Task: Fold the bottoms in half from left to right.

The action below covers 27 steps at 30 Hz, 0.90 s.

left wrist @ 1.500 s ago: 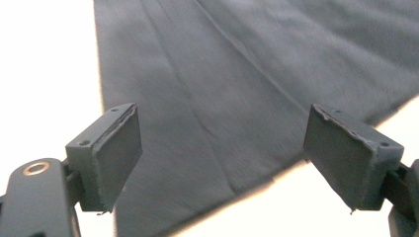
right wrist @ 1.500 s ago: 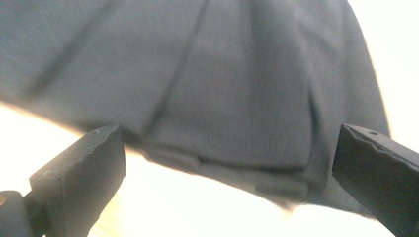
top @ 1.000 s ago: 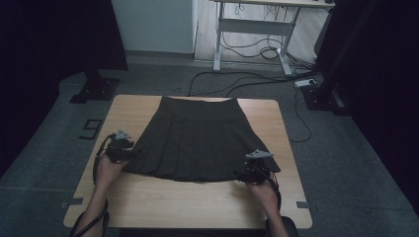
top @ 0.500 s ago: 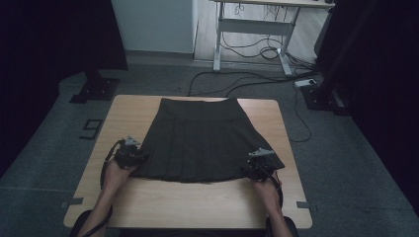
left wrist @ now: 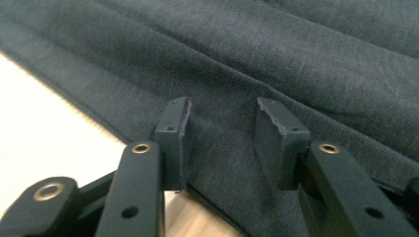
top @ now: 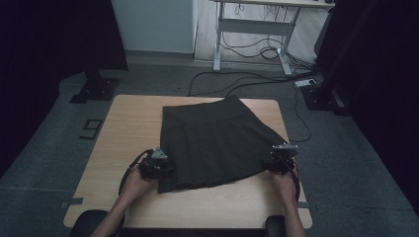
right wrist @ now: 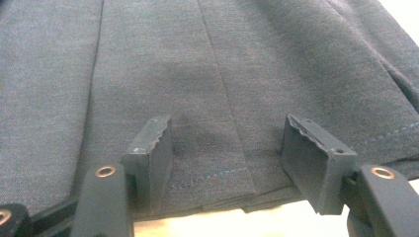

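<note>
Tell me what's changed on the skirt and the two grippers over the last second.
The left gripper slid inward along the hem, toward the right gripper, and the skirt's left side came in with it, so the spread hem is narrower now and that edge runs nearly straight. In both gripper views the jaws stand apart over the hem, not clamped. The right gripper stayed at the right hem corner; the waistband is still at the table's far side.

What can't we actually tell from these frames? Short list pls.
- Whether any jaw touches the skirt: both gripper views show jaws apart over the fabric, but not contact.
- Table under the skirt: covered by the cloth in the high view.
- Left gripper and right gripper jaw detail: too small and dark in the high view.
- Skirt's waistband fastening: too small in the high view.
- The person's upper arms: cut off by the bottom edge.
</note>
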Tool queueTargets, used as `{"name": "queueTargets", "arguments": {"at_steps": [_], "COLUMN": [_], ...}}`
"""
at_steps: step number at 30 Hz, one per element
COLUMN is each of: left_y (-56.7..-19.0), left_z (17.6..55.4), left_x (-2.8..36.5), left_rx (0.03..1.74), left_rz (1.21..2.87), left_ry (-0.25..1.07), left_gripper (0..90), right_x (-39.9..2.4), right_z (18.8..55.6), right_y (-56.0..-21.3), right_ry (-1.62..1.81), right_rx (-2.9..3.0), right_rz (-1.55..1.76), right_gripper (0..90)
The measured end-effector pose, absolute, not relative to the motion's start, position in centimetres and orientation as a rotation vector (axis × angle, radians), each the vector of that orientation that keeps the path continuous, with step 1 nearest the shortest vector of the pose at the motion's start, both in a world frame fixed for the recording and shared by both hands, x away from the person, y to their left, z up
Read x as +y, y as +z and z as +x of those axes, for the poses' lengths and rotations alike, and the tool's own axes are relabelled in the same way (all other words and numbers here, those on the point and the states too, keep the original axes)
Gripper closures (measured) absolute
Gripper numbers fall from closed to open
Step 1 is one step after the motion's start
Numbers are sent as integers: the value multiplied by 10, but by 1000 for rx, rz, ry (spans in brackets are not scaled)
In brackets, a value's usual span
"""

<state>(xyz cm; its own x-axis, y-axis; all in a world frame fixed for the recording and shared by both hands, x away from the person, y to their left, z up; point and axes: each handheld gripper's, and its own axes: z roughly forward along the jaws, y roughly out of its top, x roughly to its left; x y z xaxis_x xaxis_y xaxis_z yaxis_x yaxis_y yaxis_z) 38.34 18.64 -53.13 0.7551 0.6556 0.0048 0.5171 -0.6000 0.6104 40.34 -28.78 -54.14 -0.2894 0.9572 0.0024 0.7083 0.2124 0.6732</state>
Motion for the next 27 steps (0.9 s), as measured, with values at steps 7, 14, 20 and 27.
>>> {"name": "queueTargets", "arguments": {"at_steps": [7,14,20,27], "left_y": [-516,-509,-516,-533], "left_z": [400,428,455,474], "left_x": [213,226,224,223], "left_rx": [951,1018,1087,1182], "left_rz": [2240,2169,2142,2138], "left_ry": [280,344,354,374], "left_gripper": [340,287,196,139], "right_x": [-284,-264,-233,-193], "right_z": [399,400,412,434], "right_y": [-538,-526,-520,-525], "right_ry": [809,874,937,897], "right_rx": [2082,2108,2176,2243], "right_rz": [1538,1465,1411,1379], "right_gripper": [225,170,132,0]}}
